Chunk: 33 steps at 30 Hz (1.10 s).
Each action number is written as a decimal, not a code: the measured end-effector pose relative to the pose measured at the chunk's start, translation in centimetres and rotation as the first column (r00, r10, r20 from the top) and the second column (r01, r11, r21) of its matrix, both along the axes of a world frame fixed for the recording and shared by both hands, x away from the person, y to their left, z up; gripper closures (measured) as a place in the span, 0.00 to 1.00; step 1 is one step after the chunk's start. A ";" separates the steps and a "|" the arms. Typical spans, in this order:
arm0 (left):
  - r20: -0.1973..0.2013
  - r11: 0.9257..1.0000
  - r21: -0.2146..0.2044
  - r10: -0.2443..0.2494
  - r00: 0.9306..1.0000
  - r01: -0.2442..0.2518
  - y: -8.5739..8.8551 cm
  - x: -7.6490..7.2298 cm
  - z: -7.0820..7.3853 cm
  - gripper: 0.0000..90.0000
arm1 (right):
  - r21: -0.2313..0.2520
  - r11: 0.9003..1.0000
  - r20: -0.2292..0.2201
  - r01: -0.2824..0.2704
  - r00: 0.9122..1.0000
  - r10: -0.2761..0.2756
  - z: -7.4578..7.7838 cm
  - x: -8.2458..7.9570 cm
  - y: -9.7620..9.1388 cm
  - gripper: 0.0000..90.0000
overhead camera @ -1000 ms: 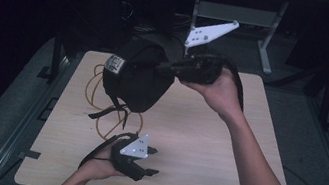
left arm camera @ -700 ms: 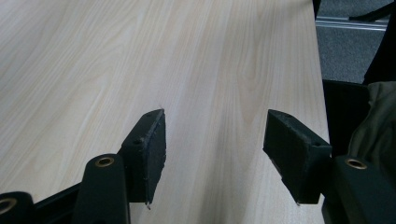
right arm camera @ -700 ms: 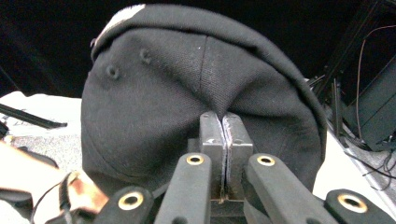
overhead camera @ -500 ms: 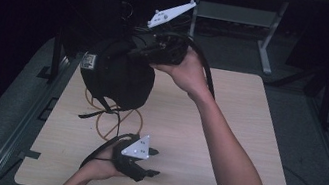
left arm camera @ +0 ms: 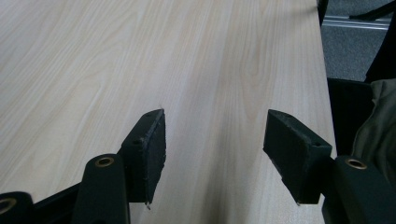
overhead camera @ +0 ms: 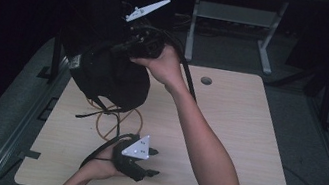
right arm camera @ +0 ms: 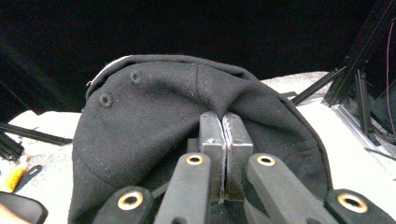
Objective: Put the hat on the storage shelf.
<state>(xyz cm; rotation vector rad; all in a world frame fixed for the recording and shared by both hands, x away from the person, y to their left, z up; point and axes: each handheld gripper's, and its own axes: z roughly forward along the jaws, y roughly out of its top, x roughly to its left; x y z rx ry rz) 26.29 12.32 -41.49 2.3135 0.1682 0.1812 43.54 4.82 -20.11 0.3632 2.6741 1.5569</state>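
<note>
Clearly, the wooden table (overhead camera: 246, 136) is the largest thing, and its far left corner is hidden behind a black cap (overhead camera: 109, 75). The cap is held up in the air above that corner, and its upper part is hard to separate from the dark background. In the right gripper view its rounded crown (right arm camera: 154, 116) with two eyelets is turned up and away from the camera; where the brim points cannot be told. The right gripper (overhead camera: 131, 49) is clenched on the cap's fabric, with the arm stretched forward and to the left. An orange cable (overhead camera: 112, 122) is partly covered by the cap. The left gripper (overhead camera: 153, 164) rests near the front edge, released, with nothing between its pads (left arm camera: 149, 149).
</note>
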 end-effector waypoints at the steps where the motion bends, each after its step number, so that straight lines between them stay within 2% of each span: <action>1: 0.003 1.000 0.003 -0.004 1.000 0.004 0.0 0.0 0.0 0.43 | -0.001 1.000 0.000 -0.001 1.000 0.001 -0.1 0.1 0.1 0.99; 6: -0.002 1.000 0.004 -0.001 1.000 0.002 -0.2 -0.1 0.0 0.43 | -0.012 1.000 -0.024 0.013 1.000 -0.013 -0.9 0.6 1.3 0.98; 9: -0.005 1.000 -0.003 -0.004 1.000 0.004 -0.3 -0.1 -0.1 0.43 | -0.018 0.999 -0.018 0.027 0.999 -0.027 -1.3 0.8 1.7 0.95; 10: -0.007 1.000 -0.012 0.002 1.000 -0.002 -0.3 -0.2 -0.2 0.43 | -0.006 0.998 -0.027 0.057 0.998 -0.057 -1.6 1.0 2.0 0.84; 11: -0.007 1.000 -0.012 0.002 1.000 -0.002 -0.3 -0.2 -0.2 0.43 | -0.006 0.998 -0.027 0.057 0.998 -0.057 -1.6 1.0 2.0 0.84; 12: -0.006 1.000 -0.007 -0.001 1.000 0.001 -0.2 -0.2 -0.2 0.43 | -0.009 0.997 -0.043 0.072 0.996 -0.073 -1.9 1.2 2.1 0.76; 14: -0.012 1.000 -0.018 0.002 1.000 -0.002 -0.2 -0.2 -0.3 0.43 | -0.013 0.997 -0.045 0.076 0.996 -0.077 -2.0 1.2 2.1 0.76; 16: -0.005 1.000 -0.007 -0.003 1.000 0.003 -0.2 -0.4 -0.3 0.43 | -0.015 0.996 -0.035 0.083 0.996 -0.083 -2.2 1.0 1.8 0.73; 20: -0.001 1.000 -0.011 0.001 1.000 -0.001 -0.1 -0.3 -0.3 0.43 | -0.013 0.997 -0.057 0.081 0.995 -0.081 -2.5 0.9 1.3 0.67; 29: -0.006 0.999 -0.012 0.038 0.999 -0.038 0.4 0.0 -0.5 0.41 | -0.003 0.996 -0.075 0.087 0.993 -0.087 -3.3 0.8 -0.4 0.59; 30: -0.010 0.999 -0.025 0.047 0.999 -0.047 0.4 0.0 -0.5 0.41 | -0.003 0.996 -0.077 0.090 0.993 -0.090 -3.4 0.7 -0.8 0.56; 33: -0.009 0.998 -0.026 0.051 0.999 -0.051 0.4 0.0 -0.5 0.40 | -0.002 0.995 -0.075 0.097 0.993 -0.097 -3.5 0.8 -1.2 0.55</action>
